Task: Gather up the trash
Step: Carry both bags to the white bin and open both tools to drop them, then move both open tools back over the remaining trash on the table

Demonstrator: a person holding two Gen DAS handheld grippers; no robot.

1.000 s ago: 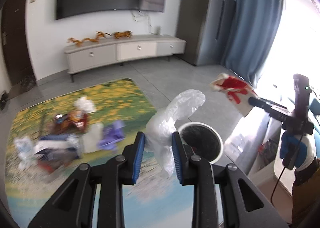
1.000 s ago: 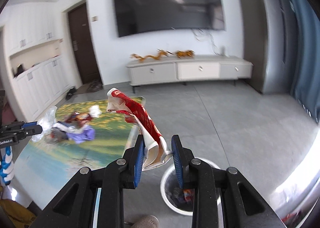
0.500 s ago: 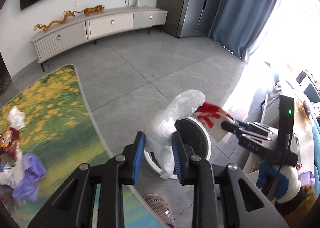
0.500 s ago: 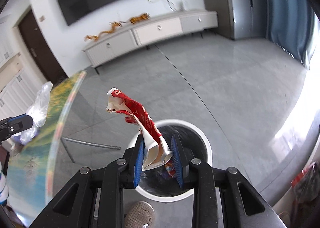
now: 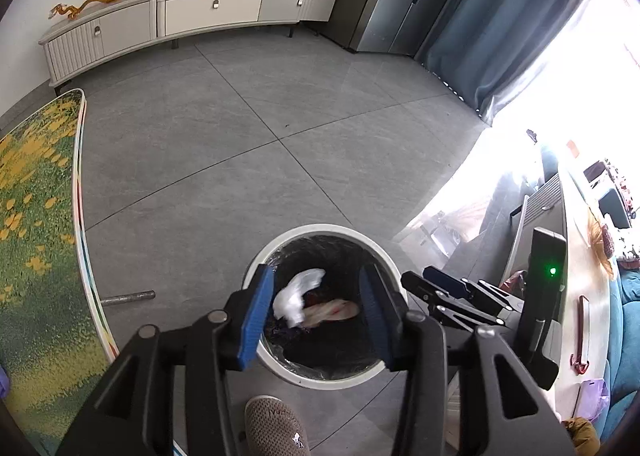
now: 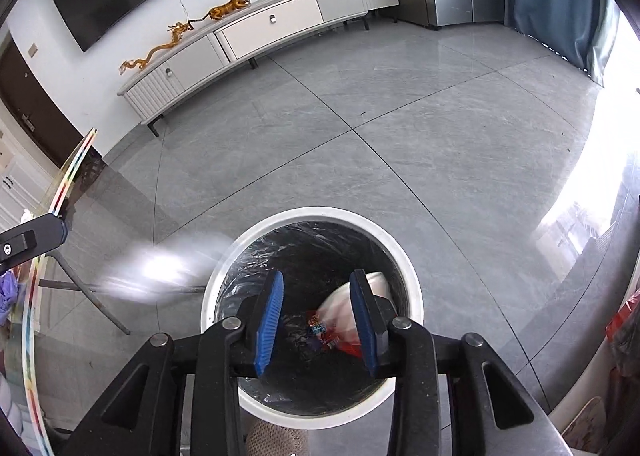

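A round white trash bin [image 5: 320,230] with a black liner stands on the grey floor right below both grippers. My left gripper [image 5: 316,316] hangs over its mouth with the jaws opening; a crumpled clear plastic bag [image 5: 298,294] is dropping inside the bin, free of the blue pads. The red and white wrapper [image 5: 334,309] lies blurred beside it. In the right wrist view my right gripper [image 6: 316,320] is also above the bin [image 6: 316,214], jaws opening, and the wrapper [image 6: 340,322] sits below them in the liner, untouched. The right gripper [image 5: 424,278] shows at the bin's right rim.
A table with a yellow flower print [image 5: 36,216] borders the left, its metal leg [image 6: 92,296] beside the bin. A person's shoe [image 5: 276,428] is just in front of the bin. A low TV cabinet [image 5: 180,16] lines the far wall; cluttered furniture [image 5: 580,256] stands right.
Both grippers swung from the table to above the bin and sank toward it. Their jaws widened; the plastic bag and the red wrapper left the pads and fell into the bin.
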